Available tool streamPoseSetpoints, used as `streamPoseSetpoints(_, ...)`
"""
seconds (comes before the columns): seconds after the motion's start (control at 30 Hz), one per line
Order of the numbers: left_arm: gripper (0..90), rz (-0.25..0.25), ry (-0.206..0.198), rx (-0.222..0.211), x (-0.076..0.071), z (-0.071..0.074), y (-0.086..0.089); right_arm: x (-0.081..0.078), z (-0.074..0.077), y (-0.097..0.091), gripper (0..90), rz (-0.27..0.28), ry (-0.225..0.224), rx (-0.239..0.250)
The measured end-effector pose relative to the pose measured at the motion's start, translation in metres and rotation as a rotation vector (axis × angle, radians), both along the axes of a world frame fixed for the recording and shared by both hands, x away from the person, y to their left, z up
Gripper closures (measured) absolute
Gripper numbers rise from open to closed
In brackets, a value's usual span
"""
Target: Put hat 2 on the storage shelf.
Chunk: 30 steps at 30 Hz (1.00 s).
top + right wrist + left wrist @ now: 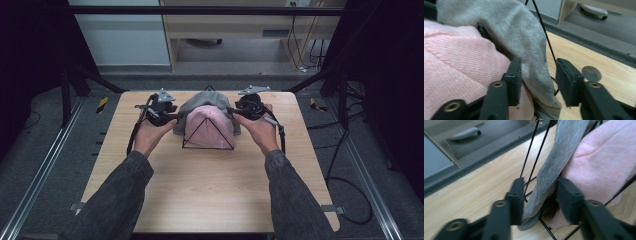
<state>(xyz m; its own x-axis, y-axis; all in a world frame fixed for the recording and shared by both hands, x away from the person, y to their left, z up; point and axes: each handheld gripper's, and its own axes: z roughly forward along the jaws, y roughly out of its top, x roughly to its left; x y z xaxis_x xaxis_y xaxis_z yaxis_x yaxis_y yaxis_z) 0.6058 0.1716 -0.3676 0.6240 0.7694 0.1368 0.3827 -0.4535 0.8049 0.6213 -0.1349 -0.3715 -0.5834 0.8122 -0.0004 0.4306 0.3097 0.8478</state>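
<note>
Grey cloth draped over pink cloth on wire frame. Left gripper, right gripper: jaws spread, straddling grey edges, likely for symmetric lift.

Dark grey denim-like sleeves cover both forearms at the bottom of the frame. Each black gripper, left and right, carries a grey three-cornered plate, a trailing black cable, and brass-ringed screws.

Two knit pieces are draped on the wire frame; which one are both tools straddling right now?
The grey one: its hanging edges sit between the open jaws of the left tool and right tool. The pink one lies in front, closer to the person.
</note>
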Motion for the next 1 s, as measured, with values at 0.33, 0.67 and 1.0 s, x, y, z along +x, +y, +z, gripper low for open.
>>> streamPoseSetpoints(0.33,23.6,0.009,-0.03,0.002,-0.02,0.023,0.009,-0.02,0.022,-0.007,29.1,-0.046,-0.052,0.014)
streamPoseSetpoints(0.67,7.1,-0.018,-0.006,0.057,-0.058,0.038,0.014,-0.046,0.031,-0.016,17.6,-0.051,-0.079,0.009)
streamPoseSetpoints(1.0,5.0,-0.076,0.023,0.054,-0.083,0.025,0.017,-0.066,0.03,-0.028,8.4,0.003,-0.037,-0.005)
